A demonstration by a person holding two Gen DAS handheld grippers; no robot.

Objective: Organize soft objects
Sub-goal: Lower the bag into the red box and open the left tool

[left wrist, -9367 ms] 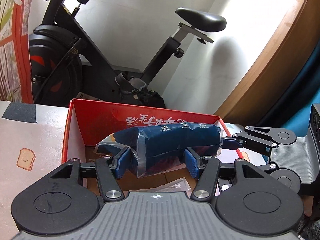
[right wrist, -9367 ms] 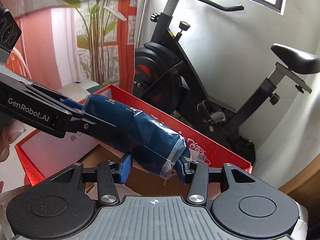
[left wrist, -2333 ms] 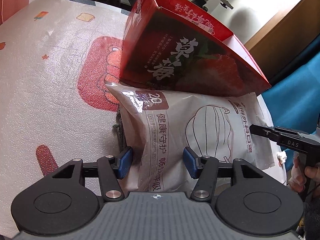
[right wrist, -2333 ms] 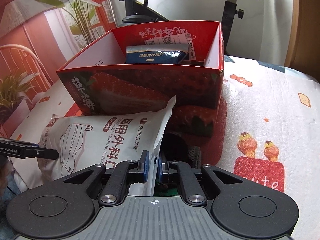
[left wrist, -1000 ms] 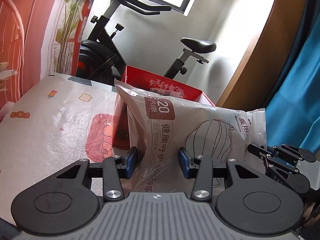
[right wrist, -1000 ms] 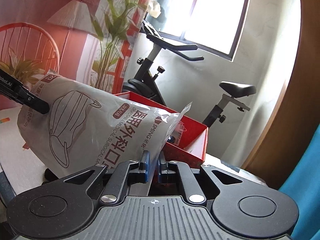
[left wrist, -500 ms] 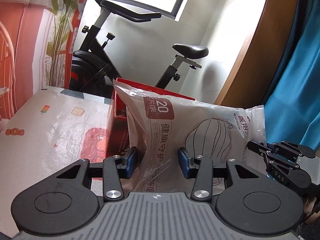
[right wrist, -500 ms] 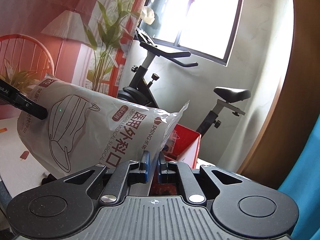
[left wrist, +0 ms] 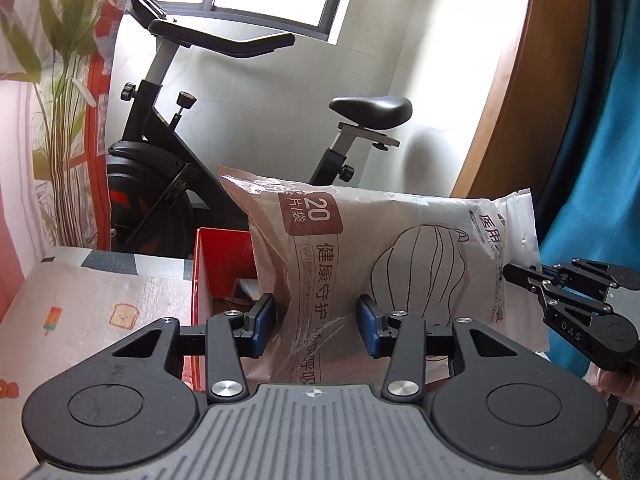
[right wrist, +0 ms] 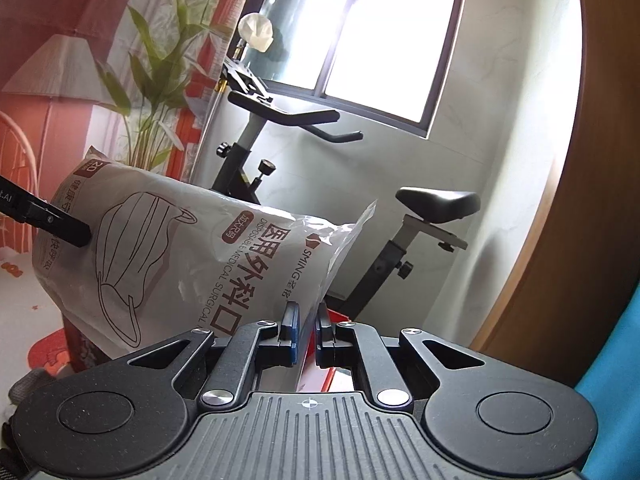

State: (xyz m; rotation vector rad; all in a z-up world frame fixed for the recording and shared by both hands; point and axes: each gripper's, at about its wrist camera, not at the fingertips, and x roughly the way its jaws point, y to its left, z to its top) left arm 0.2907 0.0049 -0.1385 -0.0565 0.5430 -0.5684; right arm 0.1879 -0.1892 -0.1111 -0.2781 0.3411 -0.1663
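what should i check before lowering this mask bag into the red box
1. Left claw shut on the mask bag: ok.
2. Right claw pinching the bag's sealed edge: ok.
3. Bag lifted off the patterned mat: ok.
4. Bag lined up over the red box: cannot tell, it hides most of the opening.
5. Room left inside the box: cannot tell, only a corner with some contents shows.
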